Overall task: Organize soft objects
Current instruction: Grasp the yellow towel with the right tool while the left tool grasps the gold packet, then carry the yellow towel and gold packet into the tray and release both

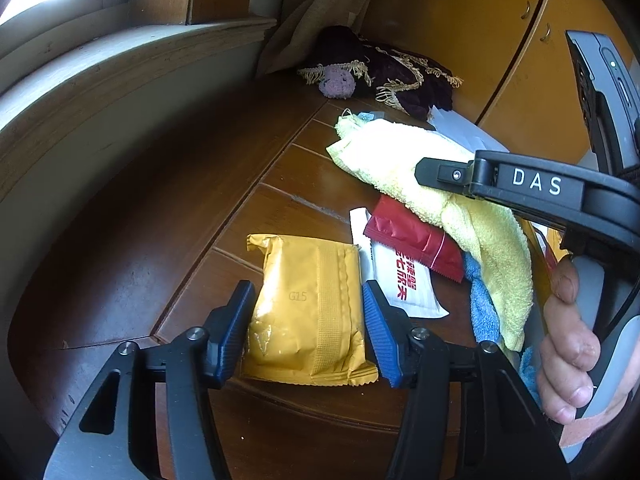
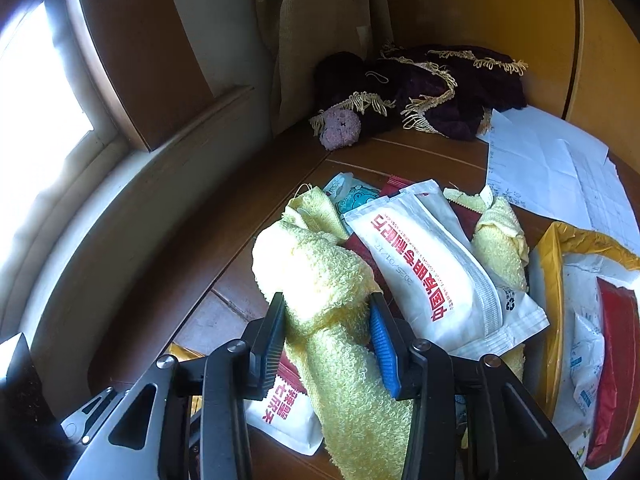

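Note:
In the left wrist view my left gripper (image 1: 310,314) is shut on a yellow foil packet (image 1: 304,276); both blue pads press its sides just above the wooden top (image 1: 224,184). My right gripper (image 2: 328,320) is shut on a pale yellow towel (image 2: 316,264), bunched between its fingers and hanging below them. From the left wrist view the same towel (image 1: 400,160) is draped from the right gripper (image 1: 444,174), which a hand (image 1: 568,340) holds. Under the towel lie a red sachet (image 1: 412,240), a white pouch with red lettering (image 1: 404,284) and a blue cloth (image 1: 484,304).
A dark purple fringed cloth (image 2: 452,92) and a lilac pompom (image 2: 340,128) sit in the far corner by a curtain. White papers (image 2: 552,168) lie back right. An open yellow bag (image 2: 548,272) with packets is at the right. A window sill (image 1: 100,92) runs along the left.

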